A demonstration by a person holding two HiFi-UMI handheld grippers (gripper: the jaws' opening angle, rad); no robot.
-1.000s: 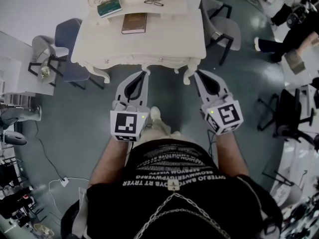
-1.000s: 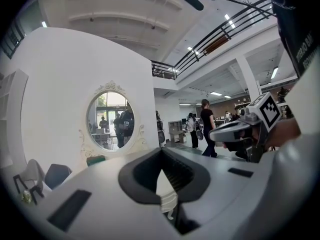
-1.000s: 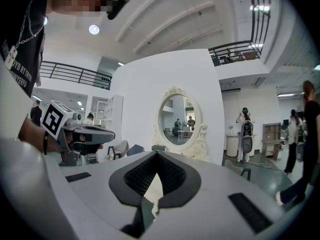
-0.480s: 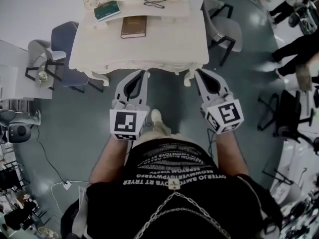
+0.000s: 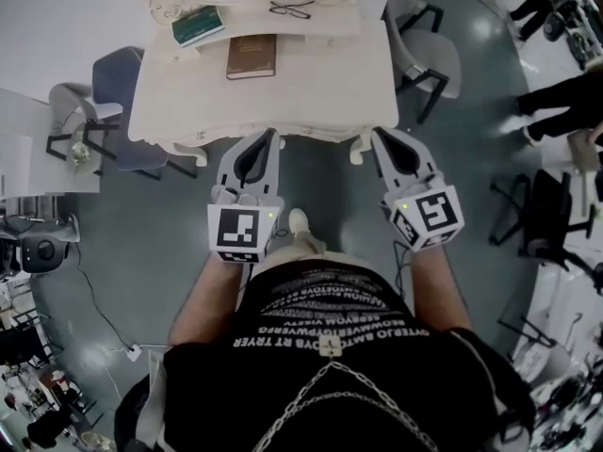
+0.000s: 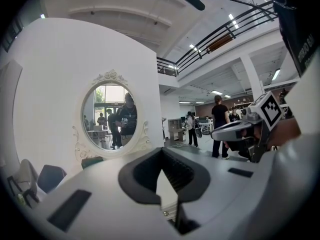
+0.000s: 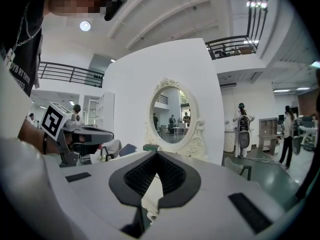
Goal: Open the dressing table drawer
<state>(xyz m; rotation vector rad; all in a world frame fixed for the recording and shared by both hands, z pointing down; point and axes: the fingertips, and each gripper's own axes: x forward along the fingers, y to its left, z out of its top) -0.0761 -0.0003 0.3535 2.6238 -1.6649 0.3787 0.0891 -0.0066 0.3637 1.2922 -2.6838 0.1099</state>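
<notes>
Both tongs are clenched on nothing, the left gripper [image 5: 271, 137] and right gripper [image 5: 379, 137] nosing up to the dressing table's [image 5: 311, 83] near edge, where the drawer [image 5: 236, 136] sits shut under the top — likely stiff, light wood that slides straight, best gripped by its small knob [image 6: 164, 213].

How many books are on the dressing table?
2. A green book lies at the back left of the table top; a brown book lies just in front of it, nearer the middle. None looks hidden.
</notes>
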